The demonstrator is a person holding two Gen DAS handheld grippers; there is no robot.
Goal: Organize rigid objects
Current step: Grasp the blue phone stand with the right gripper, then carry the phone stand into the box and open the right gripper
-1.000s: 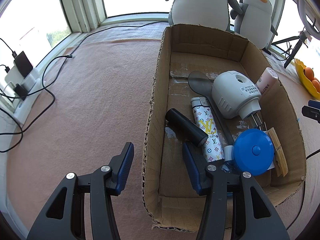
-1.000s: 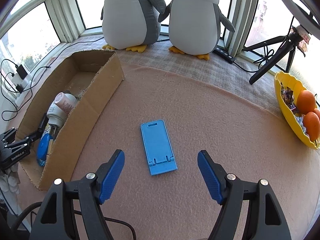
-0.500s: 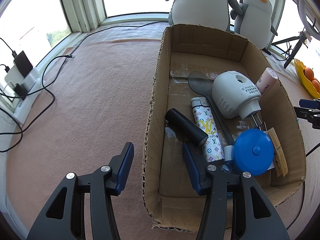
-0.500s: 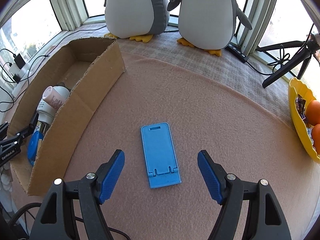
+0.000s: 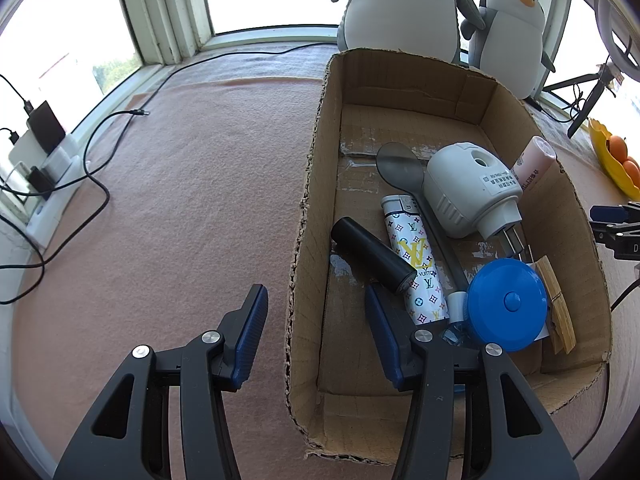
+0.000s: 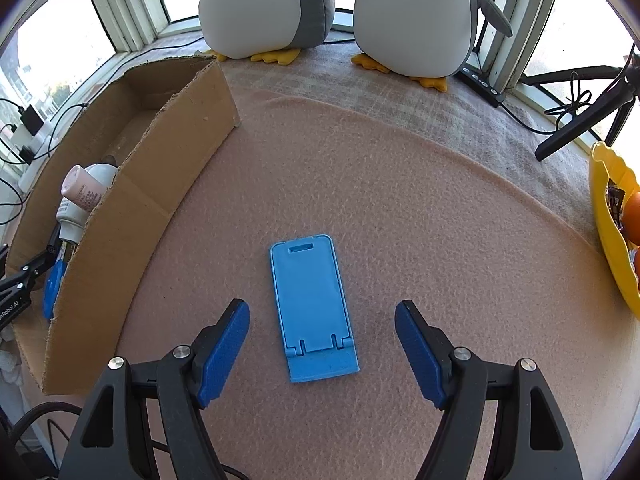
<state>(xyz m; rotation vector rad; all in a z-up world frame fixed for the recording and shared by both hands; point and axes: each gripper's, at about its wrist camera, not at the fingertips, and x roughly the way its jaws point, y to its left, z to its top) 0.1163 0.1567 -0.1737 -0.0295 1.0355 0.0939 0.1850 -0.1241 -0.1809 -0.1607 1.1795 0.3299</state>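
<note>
A blue phone stand [image 6: 314, 306] lies flat on the pink cloth. My right gripper [image 6: 322, 344] is open and empty, its fingers either side of the stand's near end, above it. A cardboard box [image 5: 308, 216] holds a grey plug-in device [image 5: 466, 190], a patterned lighter [image 5: 414, 256], a black cylinder [image 5: 370, 254], a blue round case [image 5: 506, 304], a spoon [image 5: 400, 166], a pink tube [image 5: 532, 162] and a wooden clip [image 5: 556, 308]. My left gripper [image 5: 316, 338] is open and empty, straddling the box's left wall near its front. The box also shows in the right wrist view [image 6: 132, 208].
Two plush penguins [image 6: 412, 16] stand at the back by the windows. A yellow bowl with oranges [image 6: 610, 224] sits at the right edge. A black tripod [image 6: 588, 116] stands behind it. Cables and chargers [image 5: 44, 140] lie on the left sill.
My right gripper has moved forward and lower toward the blue phone stand, which now sits between its fingers. The left gripper has not moved.
</note>
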